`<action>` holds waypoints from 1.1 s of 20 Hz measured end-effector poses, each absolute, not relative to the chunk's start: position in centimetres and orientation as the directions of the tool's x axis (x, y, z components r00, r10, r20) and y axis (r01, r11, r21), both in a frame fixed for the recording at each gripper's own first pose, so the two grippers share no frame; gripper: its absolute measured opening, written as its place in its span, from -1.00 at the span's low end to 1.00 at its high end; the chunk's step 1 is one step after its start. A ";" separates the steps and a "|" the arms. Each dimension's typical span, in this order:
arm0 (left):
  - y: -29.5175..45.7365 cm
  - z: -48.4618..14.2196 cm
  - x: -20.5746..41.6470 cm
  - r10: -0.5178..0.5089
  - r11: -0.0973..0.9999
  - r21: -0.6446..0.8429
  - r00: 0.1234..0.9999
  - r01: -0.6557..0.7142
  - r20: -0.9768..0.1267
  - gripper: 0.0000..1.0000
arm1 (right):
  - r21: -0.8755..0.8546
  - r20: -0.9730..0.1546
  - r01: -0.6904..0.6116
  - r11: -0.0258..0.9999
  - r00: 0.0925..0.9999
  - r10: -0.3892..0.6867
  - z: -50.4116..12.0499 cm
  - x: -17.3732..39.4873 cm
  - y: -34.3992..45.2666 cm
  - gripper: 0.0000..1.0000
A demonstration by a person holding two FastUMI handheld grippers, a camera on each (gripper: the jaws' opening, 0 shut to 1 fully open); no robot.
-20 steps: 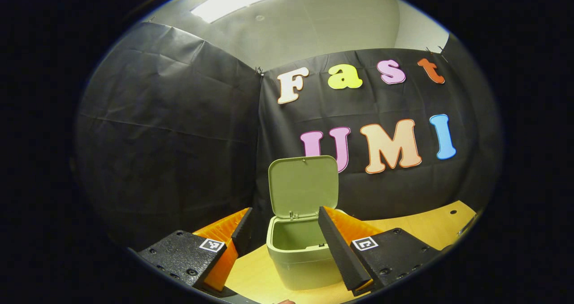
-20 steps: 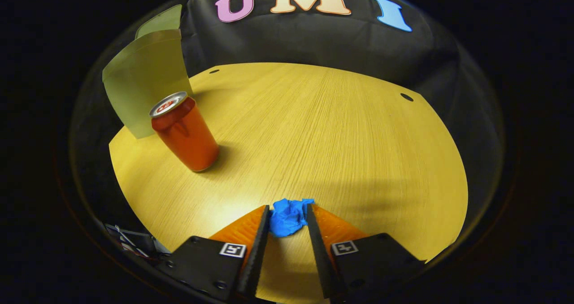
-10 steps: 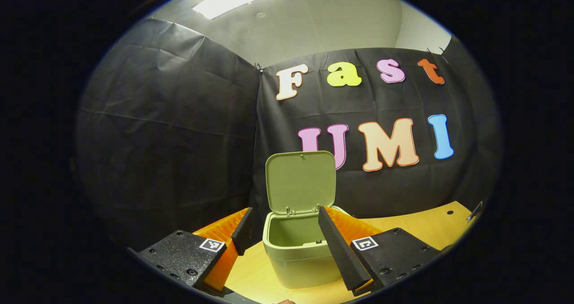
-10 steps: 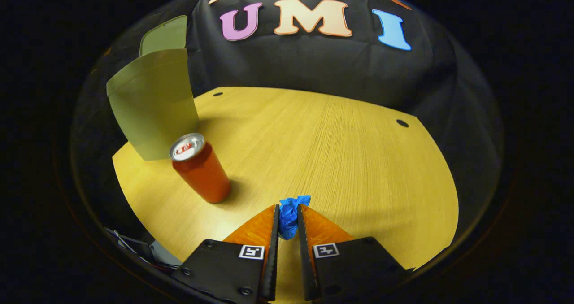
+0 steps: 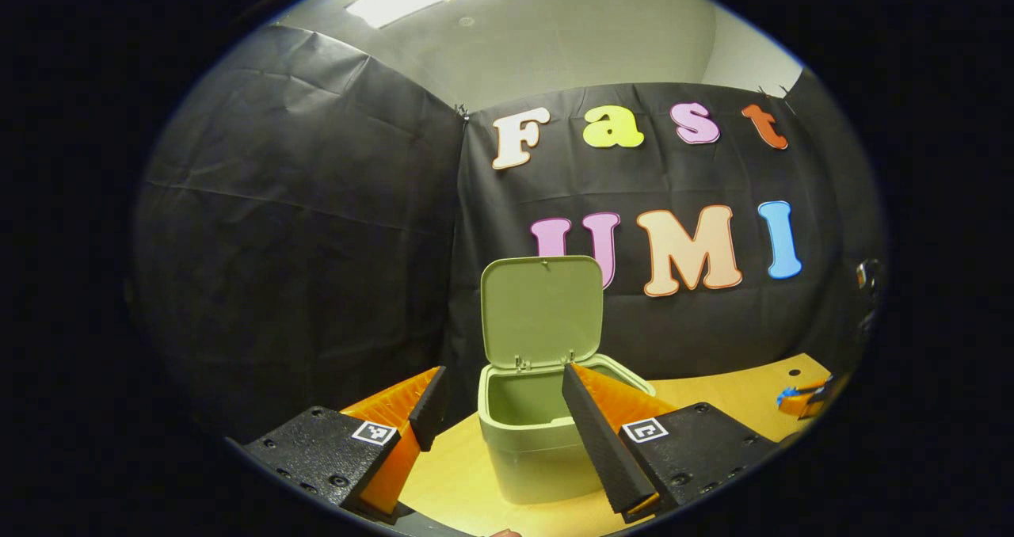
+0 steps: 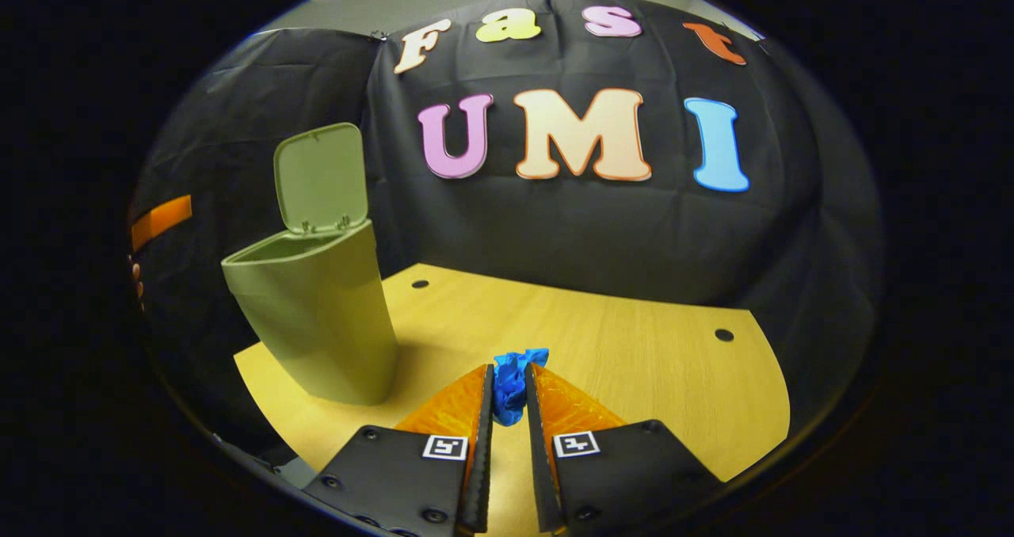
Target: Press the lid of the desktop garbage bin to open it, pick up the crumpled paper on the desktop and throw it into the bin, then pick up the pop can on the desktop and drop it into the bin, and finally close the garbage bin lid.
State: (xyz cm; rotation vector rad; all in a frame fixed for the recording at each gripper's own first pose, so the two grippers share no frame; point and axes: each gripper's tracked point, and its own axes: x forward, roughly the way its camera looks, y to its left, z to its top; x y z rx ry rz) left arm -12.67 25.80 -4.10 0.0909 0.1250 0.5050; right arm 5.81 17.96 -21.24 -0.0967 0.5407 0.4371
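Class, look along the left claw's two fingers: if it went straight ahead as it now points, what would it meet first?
Probably the open bin, which sits on the table between the left claw's spread fingers. Depth is hard to judge here.

A: What is the left gripper view hiding? 
B: Its own finger (image 5: pixel 606 442) is covering the garbage bin's (image 5: pixel 531 454) front corner, at five o'clock.

A: And at the four o'clock edge? 
B: The other gripper (image 5: pixel 802 399) is showing too small and cut off to read.

A: The right gripper view? 
B: The fingers (image 6: pixel 485 442) are covering the crumpled paper's (image 6: pixel 511 382) sides.
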 end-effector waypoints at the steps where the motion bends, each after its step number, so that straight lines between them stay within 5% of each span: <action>1: 26.2 -4.2 -12.9 0.490 0.870 0.120 0.866 -0.479 -0.099 0.75 | 0.030 -0.497 -0.440 0.898 0.773 0.395 -20.3 6.1 19.0 -0.50; 9: 29.8 -5.4 -15.0 0.514 0.856 0.133 0.848 -0.499 -0.127 0.75 | 0.036 -0.365 -0.586 0.809 0.746 0.557 -14.3 6.9 31.0 -0.55; 21: 32.9 -9.6 -17.7 0.477 0.879 0.149 0.850 -0.454 -0.224 0.76 | 0.096 -0.312 -0.694 0.714 0.660 0.684 -14.7 6.3 44.8 -0.51; 22: 32.4 -10.0 -17.5 0.456 0.890 0.139 0.858 -0.435 -0.235 0.76 | 0.104 -0.320 -0.695 0.712 0.654 0.685 -15.1 6.3 45.3 -0.14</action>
